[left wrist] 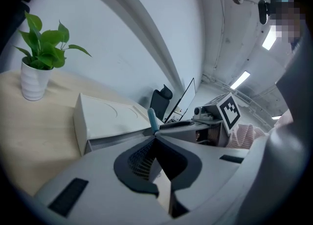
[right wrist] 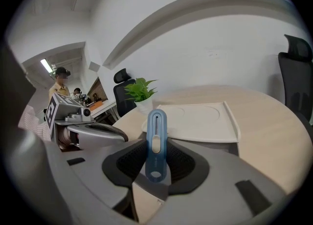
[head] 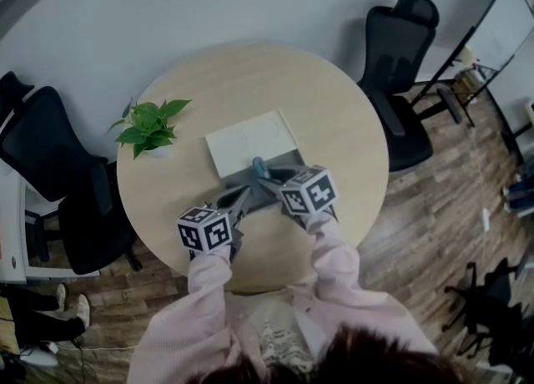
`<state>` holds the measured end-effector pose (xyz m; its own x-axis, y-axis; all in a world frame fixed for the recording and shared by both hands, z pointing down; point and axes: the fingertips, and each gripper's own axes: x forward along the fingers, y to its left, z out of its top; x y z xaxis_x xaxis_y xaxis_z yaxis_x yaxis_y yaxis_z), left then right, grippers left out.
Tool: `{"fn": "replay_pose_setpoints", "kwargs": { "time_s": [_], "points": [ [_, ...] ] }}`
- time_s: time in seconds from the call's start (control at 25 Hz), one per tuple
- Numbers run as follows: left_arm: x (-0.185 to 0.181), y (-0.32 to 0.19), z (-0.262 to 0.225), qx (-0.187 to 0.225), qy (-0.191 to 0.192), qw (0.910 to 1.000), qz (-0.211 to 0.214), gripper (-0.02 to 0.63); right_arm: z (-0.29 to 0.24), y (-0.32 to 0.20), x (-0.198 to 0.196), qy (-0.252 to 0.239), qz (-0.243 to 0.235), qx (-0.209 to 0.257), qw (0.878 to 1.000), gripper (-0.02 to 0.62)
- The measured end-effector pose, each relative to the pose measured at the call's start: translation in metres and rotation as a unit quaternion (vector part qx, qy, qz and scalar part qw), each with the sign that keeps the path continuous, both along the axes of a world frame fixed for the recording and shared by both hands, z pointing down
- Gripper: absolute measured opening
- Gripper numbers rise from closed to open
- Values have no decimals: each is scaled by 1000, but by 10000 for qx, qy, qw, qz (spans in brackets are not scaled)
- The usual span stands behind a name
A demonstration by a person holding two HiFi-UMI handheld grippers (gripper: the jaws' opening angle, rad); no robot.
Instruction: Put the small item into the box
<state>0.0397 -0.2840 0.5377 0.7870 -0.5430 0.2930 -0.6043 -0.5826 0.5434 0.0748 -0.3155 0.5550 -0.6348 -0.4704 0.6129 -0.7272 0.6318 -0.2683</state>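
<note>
Pinching a small blue item (right wrist: 156,131) in the right claw (right wrist: 156,163), pads pressed on both sides of its lower half, upper half sticking up past the tips with a pale slider on its face. Held off the bench (head: 334,123), just at the near edge of the box (head: 250,142), toward that edge's right part, as shown in the head view by the blue item (head: 259,164) ahead of the right claw (head: 269,180). Not inside the box. Pressed together and carrying nothing: the left claw (left wrist: 155,138), tips meeting, aimed at the same near edge from the left, close beside the right one, with the blue item (left wrist: 151,119) showing just beyond its tips. In the head view, left claw (head: 244,196) near and left of the box's grey front wall. Flat white top on the box (right wrist: 195,121), two faint round outlines pressed into it, lying about mid-bench. Left of the box (left wrist: 110,116), a potted plant (head: 150,128) in a white pot (left wrist: 34,83), well apart from both claws. Round, pale wood for the bench (right wrist: 274,141). Pink sleeves (head: 334,257) behind both marker cubes. Black office chairs (head: 400,57) at far right and at left of the bench, on a wood-plank floor (head: 442,207).
</note>
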Motion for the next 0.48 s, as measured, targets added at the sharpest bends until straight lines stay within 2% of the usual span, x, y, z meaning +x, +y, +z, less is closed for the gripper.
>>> {"fn": "replay_pose_setpoints", "kwargs": {
  "time_s": [0.48],
  "points": [
    [1, -2, 13, -172, -69, 9998, -29, 9, 37, -2, -1, 853, -811, -280, 9927, 128]
  ]
}}
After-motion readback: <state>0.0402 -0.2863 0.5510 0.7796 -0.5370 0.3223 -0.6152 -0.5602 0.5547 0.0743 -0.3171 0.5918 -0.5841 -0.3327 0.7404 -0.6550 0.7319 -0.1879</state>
